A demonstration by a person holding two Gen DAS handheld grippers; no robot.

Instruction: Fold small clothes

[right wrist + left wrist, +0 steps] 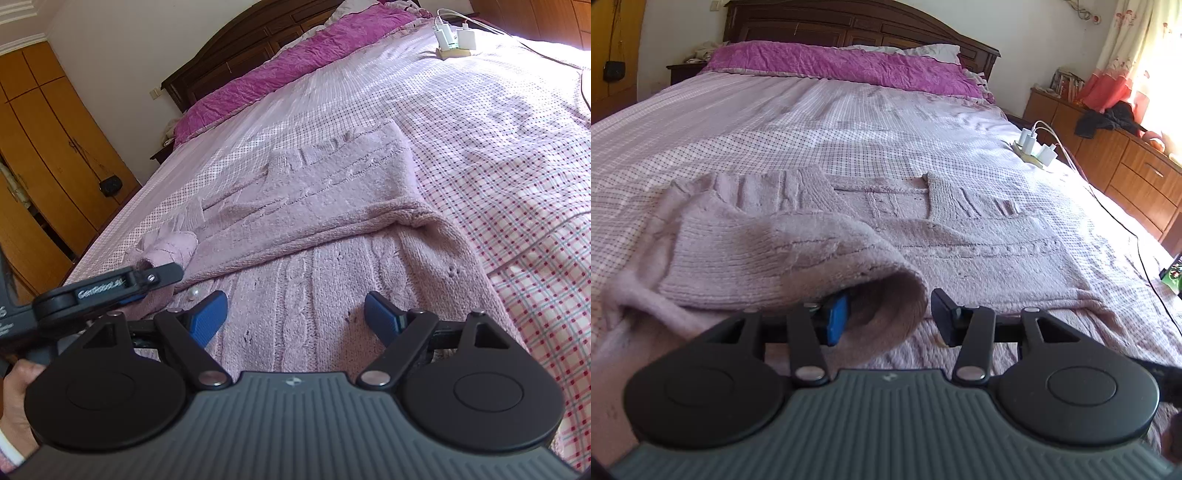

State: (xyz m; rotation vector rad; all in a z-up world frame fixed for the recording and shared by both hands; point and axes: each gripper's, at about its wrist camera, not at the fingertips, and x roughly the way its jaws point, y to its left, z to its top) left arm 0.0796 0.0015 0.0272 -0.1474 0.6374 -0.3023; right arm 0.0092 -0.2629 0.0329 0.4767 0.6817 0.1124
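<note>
Two grippers work at the near edge of a pale pink knitted sweater spread on a bed. The left gripper has its jaws spread wide, and a rolled fold of the sweater drapes over its left finger, whose blue pad pokes into the tunnel of cloth; the other finger stands bare just beside the fold, so nothing is pinched between them. The right gripper is likewise spread, its two blue-padded fingers hovering low over the cable-knit panel nearest the camera, with the knit showing between them; I cannot tell whether the tips touch the cloth. In the right wrist view the left gripper appears from the side at the sweater's left edge, cloth bunched over its tip, and a hand grips its handle. A small white pearl button sits on the knit near it. The sweater lies on a pink checked bedsheet. Beyond the sweater, a magenta quilt runs along the dark wooden headboard. To the sweater's right, a power strip with white chargers rests on the sheet, and past it stands a wooden dresser beneath a floral curtain. Left of the bed is an orange-brown wardrobe.
</note>
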